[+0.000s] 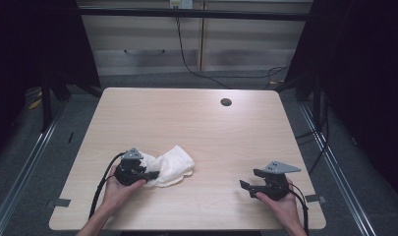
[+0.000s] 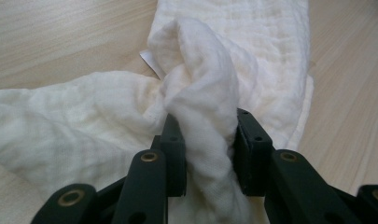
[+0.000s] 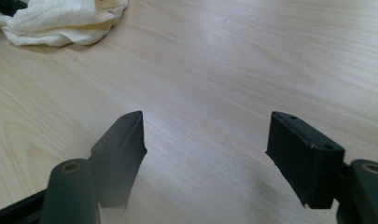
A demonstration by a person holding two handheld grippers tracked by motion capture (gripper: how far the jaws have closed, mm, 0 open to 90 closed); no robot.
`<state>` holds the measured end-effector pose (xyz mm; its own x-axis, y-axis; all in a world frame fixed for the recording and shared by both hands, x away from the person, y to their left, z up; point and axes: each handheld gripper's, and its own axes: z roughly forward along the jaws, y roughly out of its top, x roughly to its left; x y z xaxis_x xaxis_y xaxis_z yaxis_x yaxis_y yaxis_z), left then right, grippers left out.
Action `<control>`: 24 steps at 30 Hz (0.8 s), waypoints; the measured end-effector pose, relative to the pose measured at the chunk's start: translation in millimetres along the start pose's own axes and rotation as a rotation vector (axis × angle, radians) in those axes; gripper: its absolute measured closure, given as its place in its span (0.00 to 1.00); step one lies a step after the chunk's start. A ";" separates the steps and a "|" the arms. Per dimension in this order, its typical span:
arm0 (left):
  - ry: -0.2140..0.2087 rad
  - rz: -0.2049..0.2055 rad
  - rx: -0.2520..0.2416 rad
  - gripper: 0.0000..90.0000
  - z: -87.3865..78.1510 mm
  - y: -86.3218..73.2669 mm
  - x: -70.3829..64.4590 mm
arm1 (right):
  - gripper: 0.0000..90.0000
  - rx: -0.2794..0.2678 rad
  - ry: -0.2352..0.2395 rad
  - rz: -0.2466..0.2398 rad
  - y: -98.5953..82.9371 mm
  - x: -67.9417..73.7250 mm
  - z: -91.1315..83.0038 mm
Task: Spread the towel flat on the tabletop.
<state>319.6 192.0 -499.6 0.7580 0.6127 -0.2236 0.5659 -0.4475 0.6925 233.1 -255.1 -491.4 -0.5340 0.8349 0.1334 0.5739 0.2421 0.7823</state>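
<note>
Your left hand-held gripper (image 1: 150,176) sits at the near left of the tabletop (image 1: 196,123), and its jaws are pinching a gathered fold of the white cloth (image 1: 172,164). In the left gripper view the cloth (image 2: 210,93) rises as a twisted ridge between the two black jaws, with the left hand-held gripper (image 2: 209,154) clamped on it from both sides, and the rest of the fabric spreads out to the left and runs away up the view over the pale wood. From the high view the cloth lies crumpled on the tabletop just to the right of that gripper, left of the middle and toward the near edge. Your right hand-held gripper (image 1: 249,181) is at the near right, well apart from the cloth, with its jaws pointing left across the table. In the right gripper view the right hand-held gripper (image 3: 205,149) has its jaws spread wide with bare wood between them, and the cloth (image 3: 60,21) lies in the far left corner. A small dark round hole (image 1: 226,102) sits in the tabletop near the far edge, right of centre. Your left hand (image 1: 119,189) and right hand (image 1: 281,202) grip the gripper bodies from the near side.
</note>
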 end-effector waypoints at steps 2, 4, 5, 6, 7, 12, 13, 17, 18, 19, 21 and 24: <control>-0.004 0.006 0.001 0.77 2.5 0.8 -4.9 | 0.30 0.001 0.000 0.003 0.6 0.1 0.8; -0.027 0.030 0.002 0.77 9.3 3.0 -17.7 | 0.30 0.001 0.000 0.003 1.0 -0.3 1.6; -0.027 0.030 0.002 0.77 9.3 3.0 -17.7 | 0.31 0.003 0.001 0.002 1.2 -0.4 1.9; -0.048 0.047 0.011 0.77 14.0 5.1 -27.1 | 0.30 0.004 0.001 0.001 1.4 -0.1 2.2; -0.058 0.052 0.012 0.77 16.4 5.7 -31.2 | 0.30 0.005 0.002 -0.002 1.4 0.3 2.3; -0.080 0.075 0.023 0.77 23.6 9.1 -45.7 | 0.31 0.010 0.007 -0.008 1.5 2.4 2.5; -0.083 0.075 0.018 0.77 26.3 9.9 -49.5 | 0.30 0.011 0.009 -0.008 1.6 2.9 2.4; -0.101 0.082 0.023 0.77 34.0 14.2 -58.8 | 0.30 0.010 0.015 -0.013 2.4 4.3 2.9; -0.107 0.081 0.025 0.77 36.2 15.7 -61.0 | 0.30 0.010 0.016 -0.016 2.4 4.3 3.1; -0.124 0.079 0.016 0.77 42.0 18.0 -66.4 | 0.30 0.011 0.018 -0.015 2.5 4.7 3.3; -0.135 0.090 0.025 0.77 45.5 20.0 -73.1 | 0.31 0.014 0.019 -0.019 2.5 5.3 3.7; -0.154 0.107 0.032 0.77 47.4 20.1 -79.8 | 0.30 0.016 0.024 -0.018 2.4 6.0 3.6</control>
<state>285.9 103.2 -500.3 0.8538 0.4546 -0.2537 0.4874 -0.5268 0.6963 233.5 -247.8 -490.9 -0.5591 0.8181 0.1343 0.5737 0.2649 0.7751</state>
